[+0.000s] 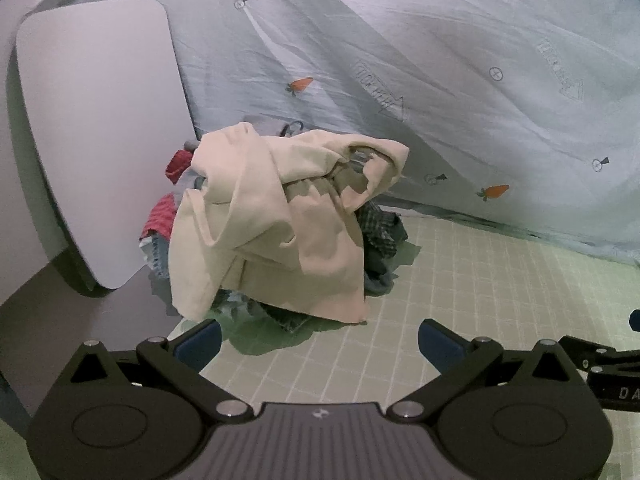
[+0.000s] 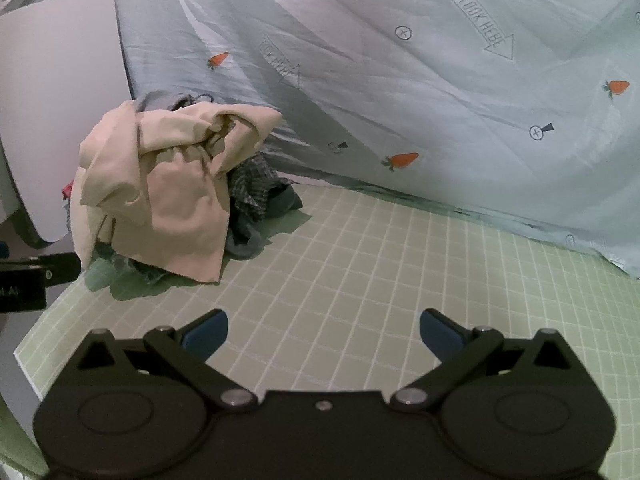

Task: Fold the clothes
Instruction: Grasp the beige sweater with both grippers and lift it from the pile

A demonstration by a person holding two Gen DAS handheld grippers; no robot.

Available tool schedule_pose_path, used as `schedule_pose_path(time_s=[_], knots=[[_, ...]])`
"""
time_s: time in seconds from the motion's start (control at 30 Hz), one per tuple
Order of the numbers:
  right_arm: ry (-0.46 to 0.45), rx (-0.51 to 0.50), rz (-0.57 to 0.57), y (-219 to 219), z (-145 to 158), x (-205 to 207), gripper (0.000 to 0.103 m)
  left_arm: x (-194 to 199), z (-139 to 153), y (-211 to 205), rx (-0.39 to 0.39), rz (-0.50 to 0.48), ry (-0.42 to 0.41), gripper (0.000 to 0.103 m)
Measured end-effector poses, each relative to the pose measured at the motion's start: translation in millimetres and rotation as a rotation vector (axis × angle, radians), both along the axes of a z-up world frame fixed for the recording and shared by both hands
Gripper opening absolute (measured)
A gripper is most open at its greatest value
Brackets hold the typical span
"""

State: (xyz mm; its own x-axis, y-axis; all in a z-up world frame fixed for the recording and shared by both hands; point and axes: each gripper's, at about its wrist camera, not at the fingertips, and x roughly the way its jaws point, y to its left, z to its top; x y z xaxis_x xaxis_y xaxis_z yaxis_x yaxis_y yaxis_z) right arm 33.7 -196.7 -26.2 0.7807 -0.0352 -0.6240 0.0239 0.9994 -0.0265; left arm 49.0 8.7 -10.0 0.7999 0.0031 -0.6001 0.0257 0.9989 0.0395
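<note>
A heap of clothes lies on the green grid mat (image 1: 460,300). A cream garment (image 1: 276,224) drapes over the top of it, also in the right wrist view (image 2: 172,196). Under it show a dark plaid piece (image 1: 380,228) (image 2: 252,188), a red checked piece (image 1: 164,212) and some denim (image 1: 154,254). My left gripper (image 1: 320,340) is open and empty, just in front of the heap. My right gripper (image 2: 324,334) is open and empty over bare mat (image 2: 400,264), right of the heap. The left gripper's body shows at the left edge of the right wrist view (image 2: 28,280).
A pale blue sheet with carrot and arrow prints (image 1: 440,60) (image 2: 440,80) hangs behind the mat. A white rounded panel (image 1: 96,132) (image 2: 60,100) stands left of the heap. The mat's left edge (image 2: 28,356) drops off onto a grey surface.
</note>
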Motion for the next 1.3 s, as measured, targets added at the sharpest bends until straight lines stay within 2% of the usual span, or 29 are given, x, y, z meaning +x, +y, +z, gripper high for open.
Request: schedule_pose_path(time_s=[0.17, 0.3, 0.5, 0.67, 0.73, 0.83, 0.9, 0.93, 0.97, 1.0, 1.03, 1.1, 1.3], knots=[[-0.019, -0.004, -0.037, -5, -2, 29, 0.103, 28, -2, 8, 0.037, 0.031, -0.005, 0.103], [-0.036, -0.004, -0.022, 1, -1, 63, 0.103, 60, -1, 23, 0.073, 0.08, -0.02, 0.103], [-0.063, -0.005, 0.053, 32, 2, 145, 0.102, 122, 1, 49, 0.002, 0.106, -0.015, 0.103], [-0.076, 0.013, 0.118, 61, 2, 222, 0.097, 176, -5, 62, -0.053, 0.094, 0.006, 0.101], [-0.069, 0.019, 0.133, 71, -5, 252, 0.095, 198, -14, 62, -0.059, 0.078, 0.039, 0.089], [-0.033, 0.048, 0.137, 83, -19, 291, 0.076, 218, -29, 63, -0.038, 0.082, 0.068, 0.08], [0.006, 0.068, 0.134, 88, -29, 314, 0.053, 221, -35, 64, -0.029, 0.095, 0.061, 0.074], [0.024, 0.074, 0.116, 88, -33, 320, 0.03, 222, -36, 65, -0.025, 0.097, 0.058, 0.068], [0.042, 0.08, 0.096, 88, -37, 326, 0.012, 219, -35, 66, -0.022, 0.096, 0.053, 0.065], [0.06, 0.086, 0.075, 87, -40, 331, 0.008, 216, -33, 68, -0.028, 0.09, 0.044, 0.058], [0.048, 0.097, 0.053, 84, -40, 330, 0.008, 212, -32, 70, -0.034, 0.084, 0.036, 0.049], [-0.003, 0.094, 0.016, 74, -33, 316, 0.007, 203, -27, 74, -0.054, 0.072, 0.019, 0.037], [-0.201, -0.021, -0.113, 13, 7, 230, 0.006, 169, -4, 64, -0.037, 0.068, -0.042, 0.029]])
